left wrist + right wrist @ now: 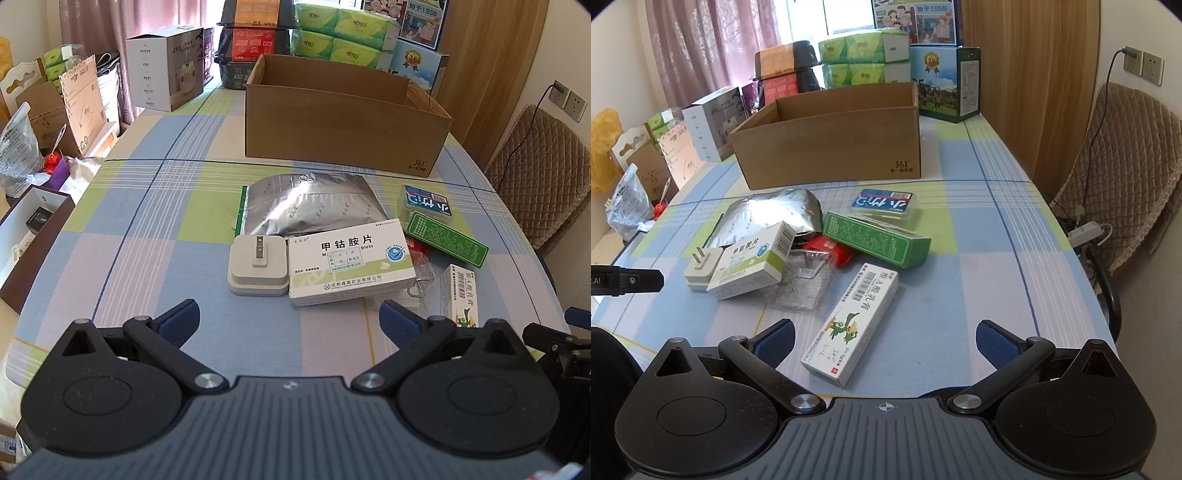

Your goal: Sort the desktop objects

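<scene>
A pile of small items lies mid-table: a white plug adapter (258,266) (701,266), a white-green medicine box (351,263) (753,260), a silver foil pouch (314,206) (772,214), a long green box (445,233) (877,238), a blue-labelled clear case (426,203) (884,203), a clear plastic tray (803,282), a red packet (829,249) and a white ointment box (851,323) (461,295). Behind them stands an open cardboard box (343,129) (831,147). My left gripper (290,319) is open, just short of the adapter and medicine box. My right gripper (884,341) is open around the ointment box's near end.
Checked tablecloth (147,240) covers the table. Tissue packs (343,31), cartons and an appliance box (166,66) crowd the far end. A quilted chair (1126,177) stands at the right edge. Boxes and bags fill the floor on the left (37,147).
</scene>
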A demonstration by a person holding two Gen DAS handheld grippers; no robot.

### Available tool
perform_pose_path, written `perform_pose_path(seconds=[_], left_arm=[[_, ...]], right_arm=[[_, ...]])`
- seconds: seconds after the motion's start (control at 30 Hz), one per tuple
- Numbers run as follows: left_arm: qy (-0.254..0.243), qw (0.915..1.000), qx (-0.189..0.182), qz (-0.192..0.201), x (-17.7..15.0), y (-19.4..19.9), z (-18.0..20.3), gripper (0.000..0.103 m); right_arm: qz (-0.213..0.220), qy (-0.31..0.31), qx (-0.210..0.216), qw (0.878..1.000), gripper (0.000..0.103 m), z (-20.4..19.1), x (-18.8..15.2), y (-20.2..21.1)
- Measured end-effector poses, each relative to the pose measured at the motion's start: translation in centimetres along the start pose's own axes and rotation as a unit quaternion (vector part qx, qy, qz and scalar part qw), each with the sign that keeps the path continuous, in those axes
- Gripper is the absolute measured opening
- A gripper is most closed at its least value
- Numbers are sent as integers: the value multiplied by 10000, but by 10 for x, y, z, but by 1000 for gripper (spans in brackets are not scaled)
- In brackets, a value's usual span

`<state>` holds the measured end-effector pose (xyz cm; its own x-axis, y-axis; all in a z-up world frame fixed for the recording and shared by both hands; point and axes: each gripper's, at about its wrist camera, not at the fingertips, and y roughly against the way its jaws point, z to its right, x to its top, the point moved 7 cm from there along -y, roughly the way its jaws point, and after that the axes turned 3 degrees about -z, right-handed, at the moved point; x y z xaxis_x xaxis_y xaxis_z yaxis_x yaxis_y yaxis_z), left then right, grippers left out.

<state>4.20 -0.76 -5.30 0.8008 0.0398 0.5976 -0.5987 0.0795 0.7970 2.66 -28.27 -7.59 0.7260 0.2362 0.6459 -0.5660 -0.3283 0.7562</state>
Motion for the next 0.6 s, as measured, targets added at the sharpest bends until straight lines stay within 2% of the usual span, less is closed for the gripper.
perform_pose_path(seconds=[0.6], left_arm=[[-19,10000,-2,2,0,0,1,102]], right_arm=[[-16,54,-29,10000,101,0,-2,-3]])
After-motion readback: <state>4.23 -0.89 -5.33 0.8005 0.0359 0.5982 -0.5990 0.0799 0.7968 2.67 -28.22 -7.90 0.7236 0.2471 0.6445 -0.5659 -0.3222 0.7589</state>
